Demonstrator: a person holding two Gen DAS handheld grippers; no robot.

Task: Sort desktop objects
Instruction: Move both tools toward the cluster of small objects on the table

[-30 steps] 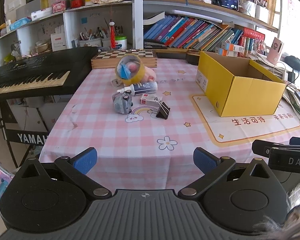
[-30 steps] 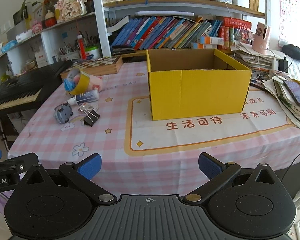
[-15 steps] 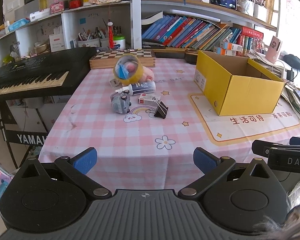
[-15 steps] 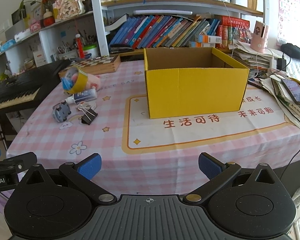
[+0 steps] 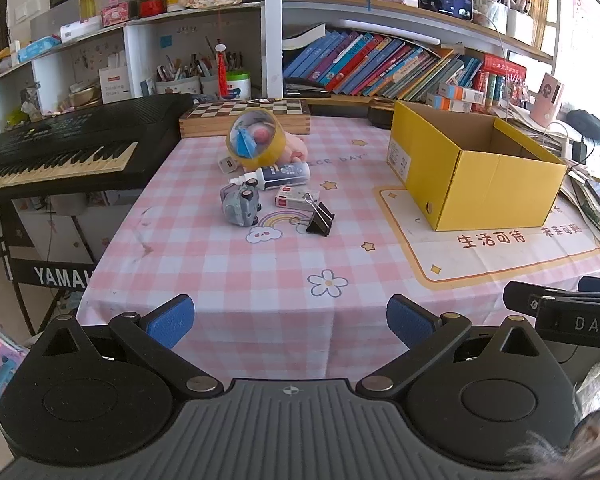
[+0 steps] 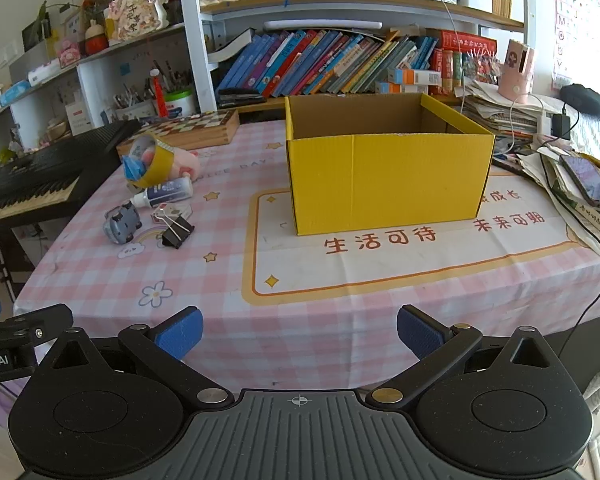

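Both grippers (image 5: 290, 320) (image 6: 299, 330) agape, empty; glue bottle (image 5: 274, 173) flat, nozzle leftward.

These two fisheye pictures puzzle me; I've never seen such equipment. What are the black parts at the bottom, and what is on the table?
Each picture comes from a camera on a hand-held gripper, looking along its two blue-tipped fingers. The left gripper and right gripper are both open and hold nothing. On the pink checked tablecloth lie a yellow tape roll, a white bottle, a grey toy car, a small red-and-white box and a black binder clip. To their right stands an open yellow box.
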